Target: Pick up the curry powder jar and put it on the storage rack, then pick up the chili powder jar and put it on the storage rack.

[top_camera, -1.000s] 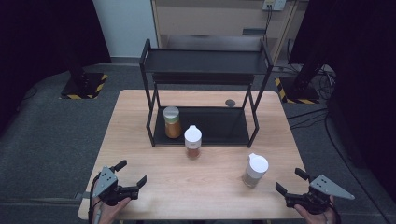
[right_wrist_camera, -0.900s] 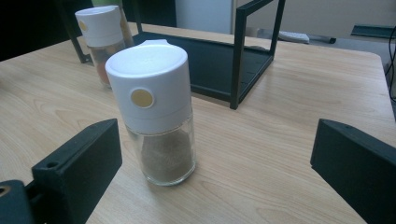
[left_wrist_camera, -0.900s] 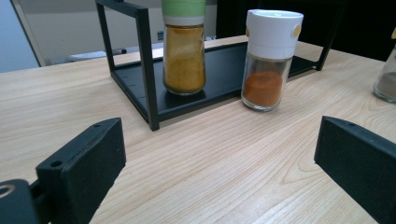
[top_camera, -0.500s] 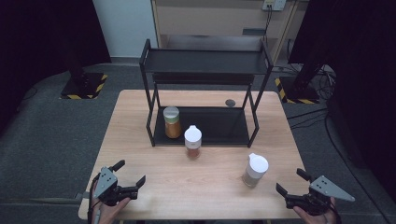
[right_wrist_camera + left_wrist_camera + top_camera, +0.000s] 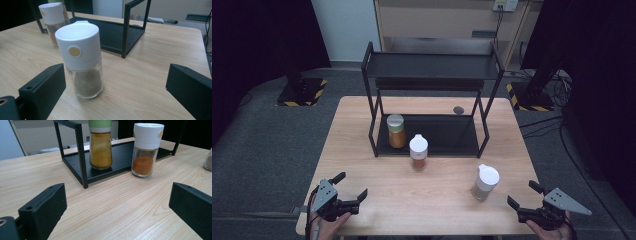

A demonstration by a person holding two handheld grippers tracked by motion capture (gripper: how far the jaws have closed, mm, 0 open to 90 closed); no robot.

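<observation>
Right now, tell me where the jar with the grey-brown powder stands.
In the high view the grey-brown powder jar stands upright on the table's right front part, outside the black rack, just ahead of the open right gripper.

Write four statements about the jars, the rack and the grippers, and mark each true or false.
1. The green-lidded jar stands on the rack's bottom shelf. True.
2. The right gripper is shut on the brown-powder jar. False: its jaws are open and the jar stands free on the table.
3. The orange-powder jar stands on the table in front of the rack. True.
4. The left gripper holds a jar. False: it is open and empty.
</observation>
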